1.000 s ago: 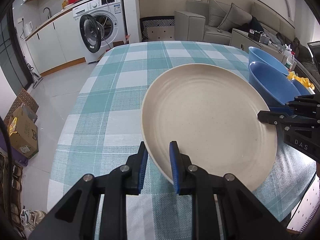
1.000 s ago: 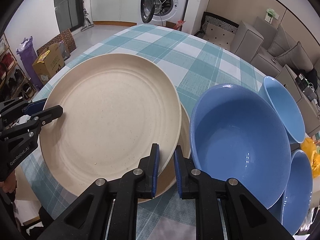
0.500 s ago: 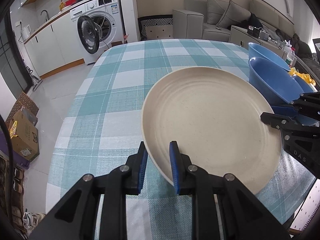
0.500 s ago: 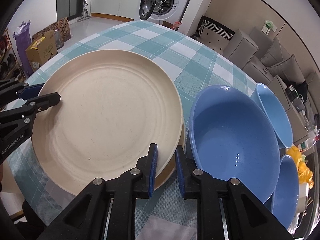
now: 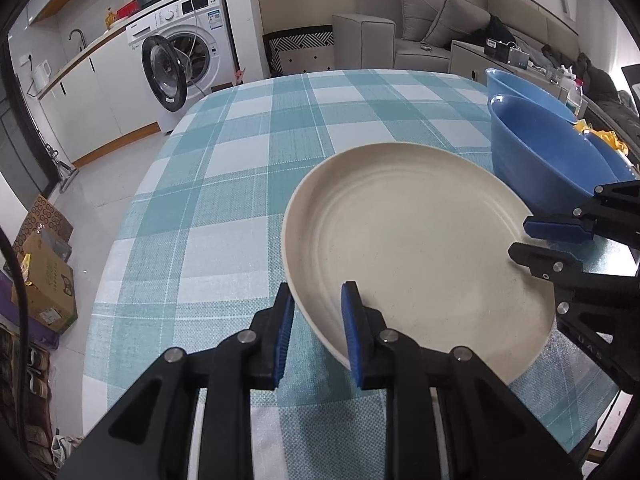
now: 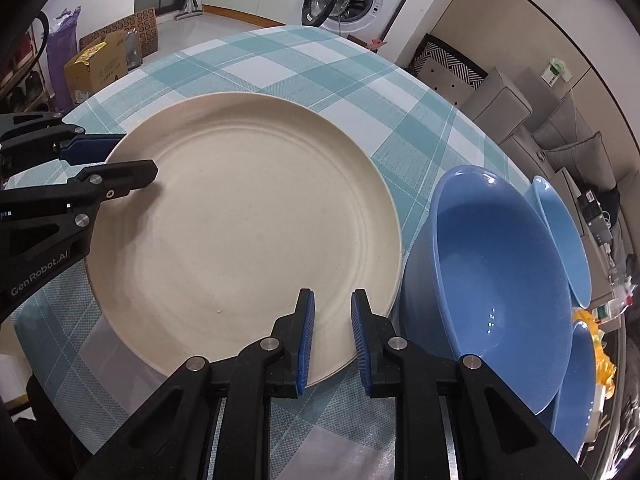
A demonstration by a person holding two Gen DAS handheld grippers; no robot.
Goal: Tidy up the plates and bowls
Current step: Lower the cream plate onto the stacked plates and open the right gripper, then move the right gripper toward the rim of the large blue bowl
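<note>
Currently my left tongs (image 5: 316, 300) grip the cream plate (image 5: 416, 248) by its rim, while my right tongs (image 6: 332, 312) straddle the opposite rim, their jaws just eased apart. Blue bowls (image 6: 492, 256) stand just beside it, at the worktop (image 5: 240, 184) edge.

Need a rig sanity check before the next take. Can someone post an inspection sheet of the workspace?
Surface: checked tablecloth, flat.
Job's things: cream plate; three blue bowls beside it.
Clutter: yellow item behind the bowls.
Grippers: left gripper clamps the plate rim; right gripper straddles the opposite rim, grip unclear.
Cables: black cable at the left wrist view's edge.
Surroundings: washing machine with door open, sofa, cardboard boxes on the floor.
</note>
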